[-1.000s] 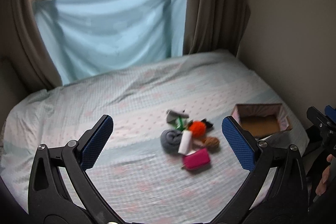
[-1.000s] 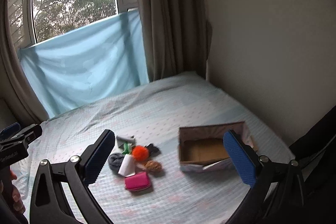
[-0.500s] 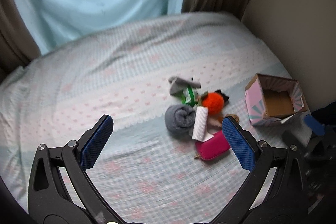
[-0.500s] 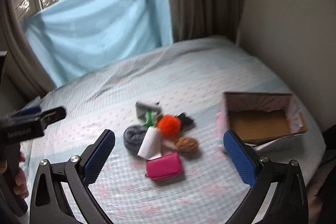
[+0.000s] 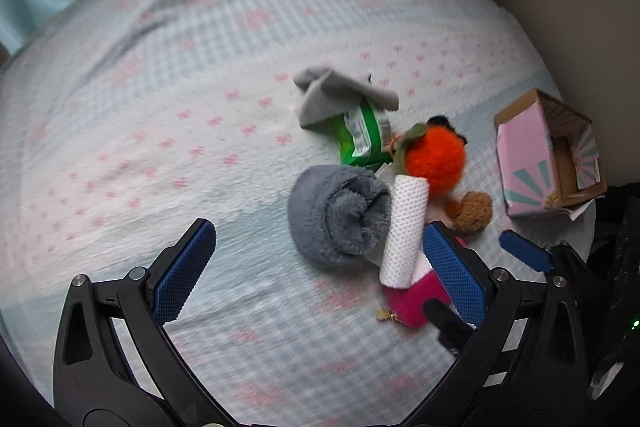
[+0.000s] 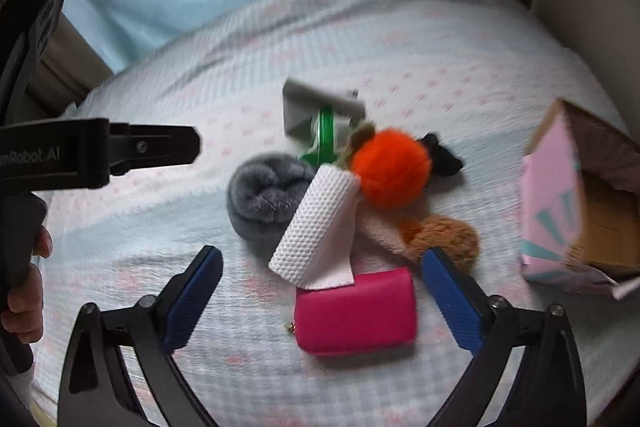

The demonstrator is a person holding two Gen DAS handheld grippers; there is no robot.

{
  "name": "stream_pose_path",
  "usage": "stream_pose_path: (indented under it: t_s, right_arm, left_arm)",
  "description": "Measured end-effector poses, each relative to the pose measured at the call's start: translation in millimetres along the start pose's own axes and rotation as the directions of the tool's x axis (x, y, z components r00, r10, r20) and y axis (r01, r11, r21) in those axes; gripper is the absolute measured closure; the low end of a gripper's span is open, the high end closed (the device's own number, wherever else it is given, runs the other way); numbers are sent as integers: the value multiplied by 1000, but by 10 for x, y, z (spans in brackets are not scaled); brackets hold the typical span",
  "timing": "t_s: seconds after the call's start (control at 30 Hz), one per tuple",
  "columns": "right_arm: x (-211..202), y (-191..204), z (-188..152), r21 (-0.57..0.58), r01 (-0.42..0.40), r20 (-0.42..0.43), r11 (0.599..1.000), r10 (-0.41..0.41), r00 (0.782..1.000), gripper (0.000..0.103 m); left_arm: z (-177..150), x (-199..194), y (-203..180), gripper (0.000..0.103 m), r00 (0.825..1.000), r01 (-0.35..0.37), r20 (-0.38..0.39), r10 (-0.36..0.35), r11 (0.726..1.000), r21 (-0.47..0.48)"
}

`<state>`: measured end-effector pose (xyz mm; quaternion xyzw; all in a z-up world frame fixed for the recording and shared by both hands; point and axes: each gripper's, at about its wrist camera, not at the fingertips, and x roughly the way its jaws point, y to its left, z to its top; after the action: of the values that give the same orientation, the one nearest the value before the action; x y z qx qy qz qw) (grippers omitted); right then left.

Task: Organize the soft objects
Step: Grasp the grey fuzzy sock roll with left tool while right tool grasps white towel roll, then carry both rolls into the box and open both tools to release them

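A pile of small objects lies on the bed. It holds a rolled grey fuzzy sock point(image 5: 340, 215) point(image 6: 268, 195), a white paper roll point(image 5: 404, 231) point(image 6: 316, 227), an orange pompom point(image 5: 436, 159) point(image 6: 390, 167), a brown plush point(image 5: 472, 211) point(image 6: 444, 235), a pink pouch point(image 5: 416, 299) point(image 6: 356, 311), a green packet point(image 5: 360, 139) and a grey cloth point(image 5: 332, 95) point(image 6: 312, 103). My left gripper point(image 5: 318, 269) is open above the sock and roll. My right gripper point(image 6: 322, 307) is open around the pink pouch, just above it.
An open pink cardboard box point(image 5: 548, 155) point(image 6: 580, 203) lies on the bed right of the pile. The bed has a light checked sheet point(image 5: 160, 107). A wall and curtain stand behind it. The left gripper's body point(image 6: 92, 151) shows at the left of the right wrist view.
Both grippers have dropped and moved in toward the pile, which now looks much larger. Both stay open. The objects have not moved.
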<state>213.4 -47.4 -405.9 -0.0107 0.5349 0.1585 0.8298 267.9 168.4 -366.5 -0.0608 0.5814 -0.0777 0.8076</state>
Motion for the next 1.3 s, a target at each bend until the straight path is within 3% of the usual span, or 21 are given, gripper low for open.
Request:
stream_pose_path:
  t_s: [0.23, 0.43, 0.57, 0.67, 0.77, 0.87, 1.17, 1.3]
  right_arm:
    - [537, -8, 64, -29, -24, -98, 999, 21, 995, 19]
    - [918, 40, 49, -84, -53, -197, 995, 35, 980, 41]
    - [1020, 54, 64, -91, -67, -222, 994, 45, 974, 54]
    - [1075, 65, 82, -90, -85, -236, 992, 61, 970, 69]
    - [1095, 55, 118, -84, -92, -238, 992, 70, 969, 75]
    - [1066, 65, 143, -92, -95, -233, 991, 72, 970, 81]
    - [765, 61, 223, -88, -87, -179, 992, 70, 981, 86]
    - [451, 141, 207, -90, -89, -141, 992, 76, 987, 87]
  left_arm:
    - [52, 518, 53, 1, 996, 36, -85, -39, 999, -37]
    - [67, 847, 49, 2, 988, 52, -146, -57, 998, -38]
    - [85, 1004, 68, 21, 979, 98, -176, -108, 993, -64]
    - [86, 1052, 51, 43, 972, 133, -184, -146, 988, -79]
    - [111, 1034, -18, 59, 977, 121, -171, -131, 990, -68]
    - [144, 955, -12, 67, 980, 116, -151, -126, 991, -72]
    - [224, 510, 104, 69, 993, 94, -61, -99, 992, -90]
    - [198, 225, 127, 69, 995, 92, -17, -94, 991, -98]
